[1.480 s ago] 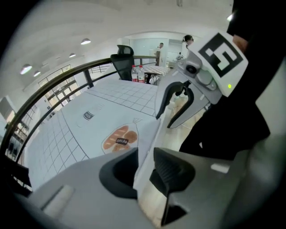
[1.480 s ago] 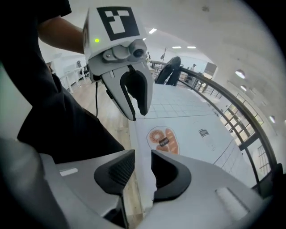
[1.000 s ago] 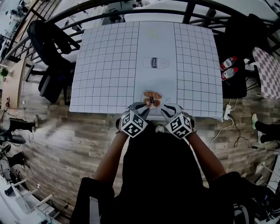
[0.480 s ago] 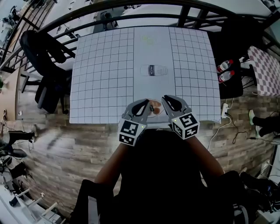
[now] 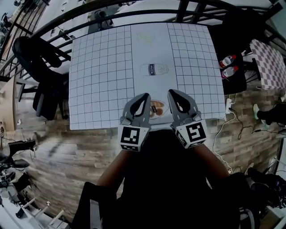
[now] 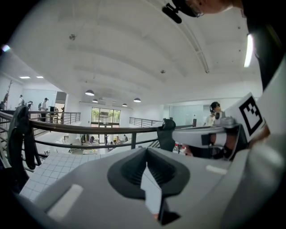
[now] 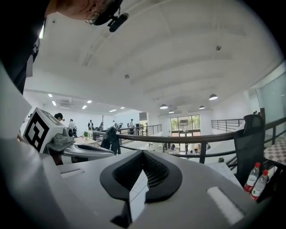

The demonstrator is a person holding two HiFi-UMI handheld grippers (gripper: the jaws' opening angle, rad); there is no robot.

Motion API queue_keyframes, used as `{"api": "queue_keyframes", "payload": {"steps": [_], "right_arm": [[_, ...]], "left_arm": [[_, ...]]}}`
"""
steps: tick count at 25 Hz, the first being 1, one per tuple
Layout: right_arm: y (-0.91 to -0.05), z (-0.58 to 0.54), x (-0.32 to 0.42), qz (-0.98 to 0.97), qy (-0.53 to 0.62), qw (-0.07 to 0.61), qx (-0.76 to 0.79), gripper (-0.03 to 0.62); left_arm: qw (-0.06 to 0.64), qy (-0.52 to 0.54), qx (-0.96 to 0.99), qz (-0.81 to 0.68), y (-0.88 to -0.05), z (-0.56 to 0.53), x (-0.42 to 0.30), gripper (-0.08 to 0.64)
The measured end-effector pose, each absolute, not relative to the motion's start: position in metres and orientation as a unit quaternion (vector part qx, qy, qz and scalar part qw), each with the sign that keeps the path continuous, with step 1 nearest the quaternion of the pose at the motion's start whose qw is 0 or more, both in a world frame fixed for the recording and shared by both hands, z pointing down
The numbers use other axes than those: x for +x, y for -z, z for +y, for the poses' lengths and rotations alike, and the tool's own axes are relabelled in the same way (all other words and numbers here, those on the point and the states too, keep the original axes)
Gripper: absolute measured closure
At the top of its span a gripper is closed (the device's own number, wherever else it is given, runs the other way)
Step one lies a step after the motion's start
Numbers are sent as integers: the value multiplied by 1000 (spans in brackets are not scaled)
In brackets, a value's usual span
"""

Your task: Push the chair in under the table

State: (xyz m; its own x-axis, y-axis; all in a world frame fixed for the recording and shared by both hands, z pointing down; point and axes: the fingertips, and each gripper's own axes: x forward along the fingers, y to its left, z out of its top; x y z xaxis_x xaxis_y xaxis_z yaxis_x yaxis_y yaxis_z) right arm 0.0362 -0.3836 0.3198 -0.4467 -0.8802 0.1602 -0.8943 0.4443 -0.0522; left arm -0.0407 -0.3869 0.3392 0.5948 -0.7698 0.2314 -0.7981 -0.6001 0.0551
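1. Black is all that shows at the near edge of the table [image 5: 98, 76]. The chair is out of sight, hidden below the person's dark torso [image 5: 170, 179] or under the tabletop. Which way it faces, and how its long axis runs, cannot be told.
2. Right above that spot is the left gripper [image 5: 144, 97]. Its jaws are pressed together with nothing between them, and it points away across the table, close to level.
3. The right gripper [image 5: 174, 93] sits alongside, near its partner but not touching. Its jaws have just been closing and now meet, empty too, and it points the same way.
4. Both marker cubes, left [image 5: 130, 137] and right [image 5: 193, 133], face up at the head camera, just beyond the person's forearms.
5. Between the two tips in the head view, a plate picture [image 5: 156, 108] lies flat on the table's plain centre strip. Further along that strip is a bottle picture [image 5: 154, 69].
6. The table is white, with a dark grid on either side of the strip.
7. Off the left edge stands a black office chair [image 5: 44, 71] with dark cloth draped over it, well apart from the person.
8. Off the right edge, two red-labelled bottles [image 5: 228, 66] lie on a dark surface just beside the table.
9. A black railing [image 5: 134, 12] curves past the far edge, and a wood-plank floor [image 5: 67, 152] runs below.
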Motion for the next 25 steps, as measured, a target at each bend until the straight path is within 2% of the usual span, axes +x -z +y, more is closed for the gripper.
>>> {"api": "queue_keyframes", "payload": {"steps": [9,25], "right_arm": [[-314,-391,27,-846,-64,32,529,594],[-300,-397,-5,-858,-27,26,512,595]], "left_arm": [[12,-82,874,-479,-316,-391,-53,549],[14,-66,860,-505,-311,-397,-80,549]]}}
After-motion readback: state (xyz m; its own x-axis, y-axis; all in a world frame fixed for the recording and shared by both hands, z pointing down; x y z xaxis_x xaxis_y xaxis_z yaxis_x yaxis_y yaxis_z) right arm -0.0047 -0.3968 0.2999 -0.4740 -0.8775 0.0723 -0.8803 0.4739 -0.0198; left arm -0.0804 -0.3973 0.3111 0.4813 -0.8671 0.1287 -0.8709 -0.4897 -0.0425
